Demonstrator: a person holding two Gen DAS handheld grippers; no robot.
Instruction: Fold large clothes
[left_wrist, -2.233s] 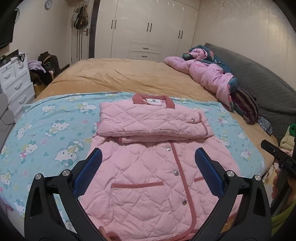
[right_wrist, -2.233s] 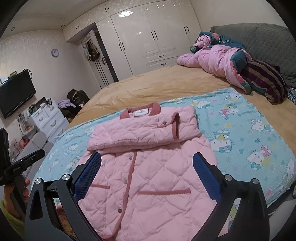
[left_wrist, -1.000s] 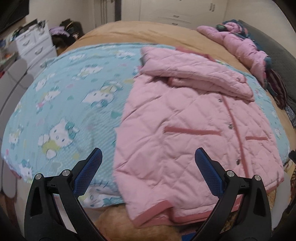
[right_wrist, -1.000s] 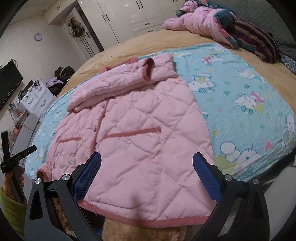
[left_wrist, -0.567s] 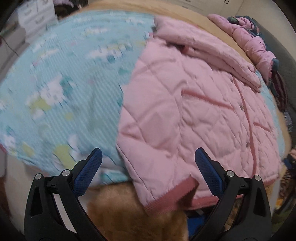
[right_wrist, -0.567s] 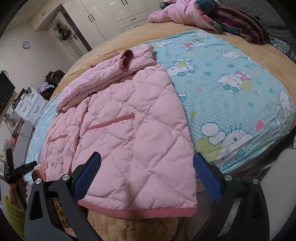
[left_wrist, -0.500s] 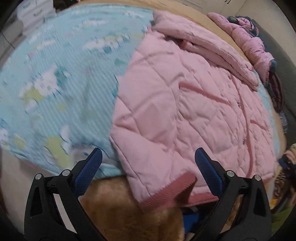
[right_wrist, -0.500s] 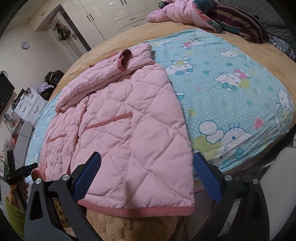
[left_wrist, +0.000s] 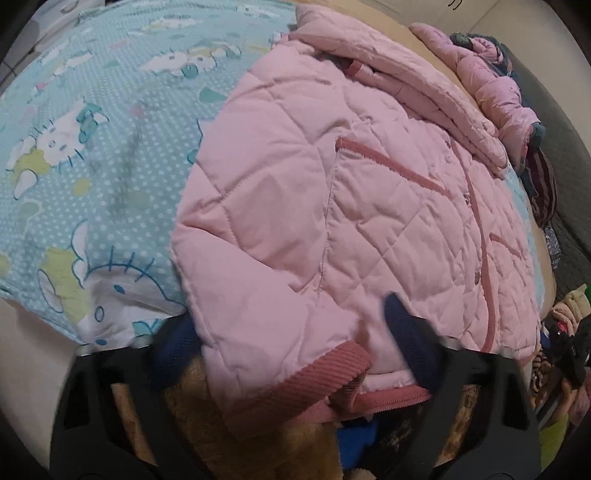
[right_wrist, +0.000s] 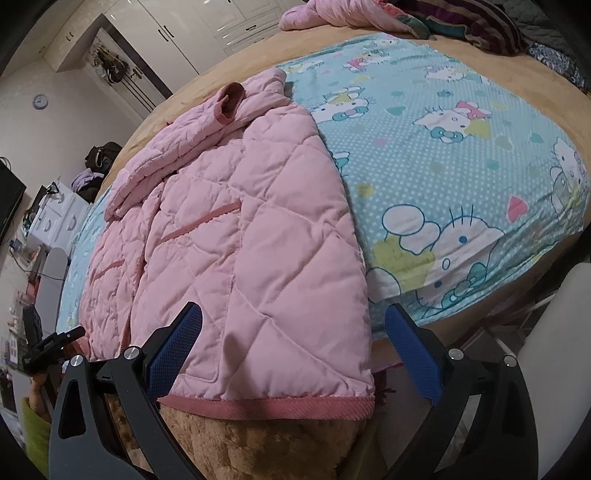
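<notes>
A pink quilted jacket (left_wrist: 332, 192) lies front up on the bed, its sleeves folded across the chest. Its dark pink hem (left_wrist: 295, 376) hangs over the near edge. My left gripper (left_wrist: 288, 334) straddles the hem's left corner. Its jaws are closing, with the fabric bulging between the blue pads (left_wrist: 402, 325), and the left pad sits partly under the jacket's edge. In the right wrist view the jacket (right_wrist: 240, 229) reaches down to my right gripper (right_wrist: 293, 350). That gripper stands open around the hem's right corner (right_wrist: 354, 406) without touching it.
A light blue cartoon-cat sheet (right_wrist: 461, 155) covers a tan blanket (right_wrist: 258, 446) that drops over the bed edge. Piled clothes (left_wrist: 495, 85) lie at the far side. White drawers (right_wrist: 55, 218) and wardrobes (right_wrist: 207, 33) line the room. A hand in a green sleeve (right_wrist: 35, 424) holds the left gripper.
Both grippers have come down and closer to the jacket's bottom hem. The left jaws have narrowed around the hem's left corner, which now bulges between them. The right jaws stay wide.
</notes>
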